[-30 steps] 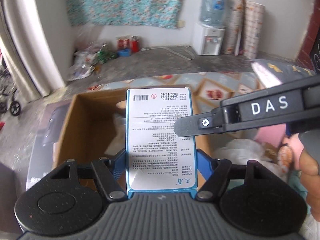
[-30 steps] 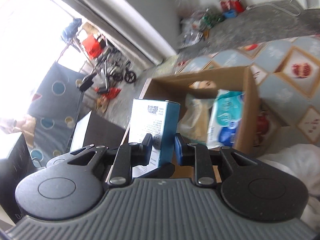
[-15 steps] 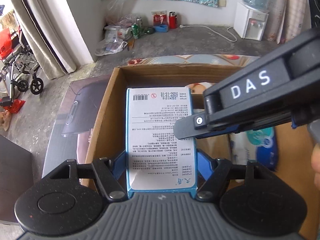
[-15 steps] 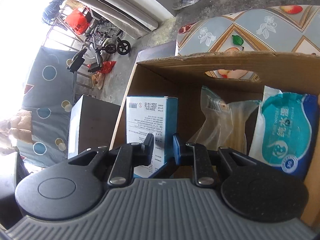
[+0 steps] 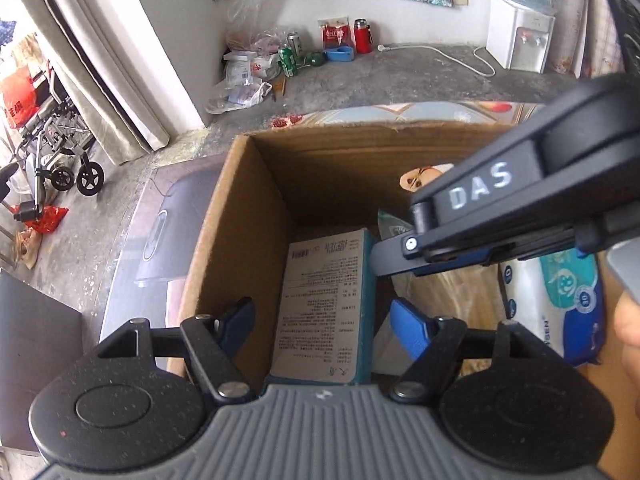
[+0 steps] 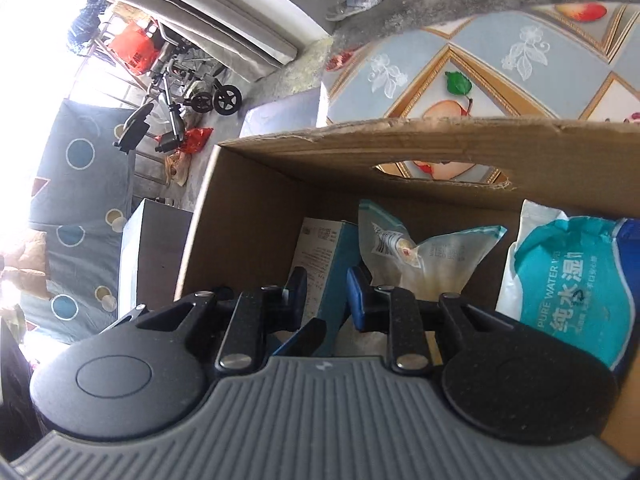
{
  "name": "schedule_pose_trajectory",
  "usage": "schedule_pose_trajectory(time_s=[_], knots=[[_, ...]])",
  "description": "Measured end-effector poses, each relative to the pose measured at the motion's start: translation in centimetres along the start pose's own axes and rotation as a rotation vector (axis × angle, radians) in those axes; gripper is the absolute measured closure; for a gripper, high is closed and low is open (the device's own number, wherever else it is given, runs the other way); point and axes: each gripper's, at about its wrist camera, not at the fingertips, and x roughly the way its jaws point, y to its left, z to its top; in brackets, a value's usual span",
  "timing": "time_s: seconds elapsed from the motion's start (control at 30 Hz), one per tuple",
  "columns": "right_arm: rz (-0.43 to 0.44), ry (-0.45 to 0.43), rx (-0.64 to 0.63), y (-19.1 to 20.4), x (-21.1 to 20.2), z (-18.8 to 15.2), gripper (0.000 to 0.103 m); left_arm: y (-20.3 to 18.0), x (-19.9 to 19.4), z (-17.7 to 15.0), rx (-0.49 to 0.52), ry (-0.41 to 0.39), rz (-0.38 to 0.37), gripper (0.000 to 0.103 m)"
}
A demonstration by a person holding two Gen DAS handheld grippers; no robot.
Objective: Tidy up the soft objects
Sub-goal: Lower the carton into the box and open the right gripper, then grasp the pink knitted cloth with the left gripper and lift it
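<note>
L wrist view: the box's [image 5: 324, 308] lower end is cut off behind the left hand-held gripper [image 5: 323, 322] body, and its print is too small to read. The right hand-held gripper [image 5: 404, 258] crosses the frame from the right w/ "DAS" on it, hiding part of the bagged goods behind. The box is a white-faced carton w/ teal edges, lying inside the cardboard box [image 5: 224, 240] near its left wall. Left jaws have just been opening; they stand spread, blue pads clear of the carton on both sides, carton between them. A wet-wipes pack [image 5: 560, 300] sits at right; a fingertip [image 5: 628, 320] shows at the right edge. Beyond: concrete floor, water dispenser [image 5: 520, 40], wheelchair [image 5: 52, 152].

R wrist view: the carton [image 6: 320, 256] is mostly hidden by the right hand-held gripper [image 6: 326, 292] fingers; only its top and teal side show. Right jaws are drawn close, pinching the carton's narrow side. Beside it a clear plastic pouch [image 6: 420, 256], then the teal wet-wipes pack [image 6: 572, 280], cut off at right. The cardboard wall [image 6: 440, 140] has a torn handle hole; the patterned counter [image 6: 500, 60] shows behind.
</note>
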Motion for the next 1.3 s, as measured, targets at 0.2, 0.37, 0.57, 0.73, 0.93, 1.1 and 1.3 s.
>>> schedule_pose_trajectory(time_s=[0.2,0.37,0.57,0.73,0.93,1.1,1.3], knots=[[0.032,-0.099,-0.051,1.3,-5.6,-1.9,0.075,0.1,-4.4,-1.3,-0.031,-0.061,-0.071,0.023],[0.037,-0.184,-0.064,0.4,-12.2,-5.2,0.072,-2.1,-9.1,-3.4,-0.004,-0.128,-0.166,0.022],[-0.029,-0.293,-0.035,-4.3,-21.7,-10.3,0.070,-8.0,-14.0,-5.3,0.085,-0.202,-0.297,0.021],[-0.138,-0.409,0.021,-10.2,-29.7,-14.6,0.060,-14.7,-16.4,-6.4,0.206,-0.251,-0.420,0.019],[-0.248,-0.464,0.188,-19.3,-35.0,-18.5,0.058,-24.1,-16.3,-6.7,0.363,-0.246,-0.525,0.015],[-0.269,-0.446,0.313,-25.5,-35.0,-19.9,0.058,-30.0,-12.9,-5.5,0.468,-0.153,-0.651,0.008],[-0.279,-0.417,0.393,-30.0,-33.8,-18.5,0.058,-34.5,-8.7,-3.5,0.577,-0.079,-0.599,0.008]])
